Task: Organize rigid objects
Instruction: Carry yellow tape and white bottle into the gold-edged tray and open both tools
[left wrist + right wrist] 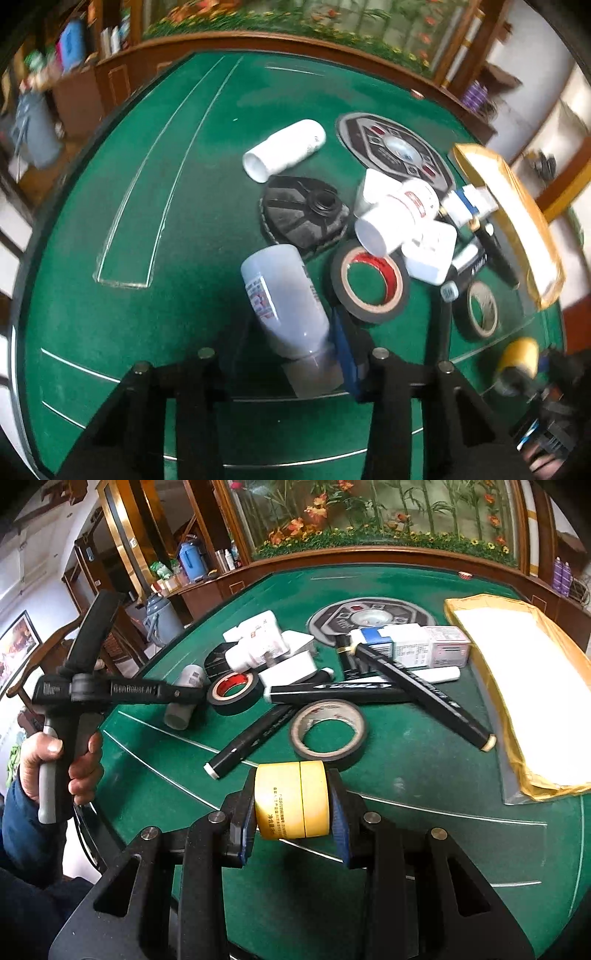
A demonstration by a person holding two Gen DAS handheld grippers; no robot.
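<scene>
My left gripper is shut on a white bottle with a grey cap. Its blue right pad presses the neck, and the left pad is hidden behind the bottle. The right wrist view shows the same bottle at the left gripper's tips, held by a person's hand. My right gripper is shut on a small yellow jar, held sideways above the green table. The jar also shows at the lower right of the left wrist view.
A pile lies mid-table: two black tape rolls, several black markers, white bottles, small boxes and a black disc. A yellow padded envelope lies at right. A round panel sits in the table.
</scene>
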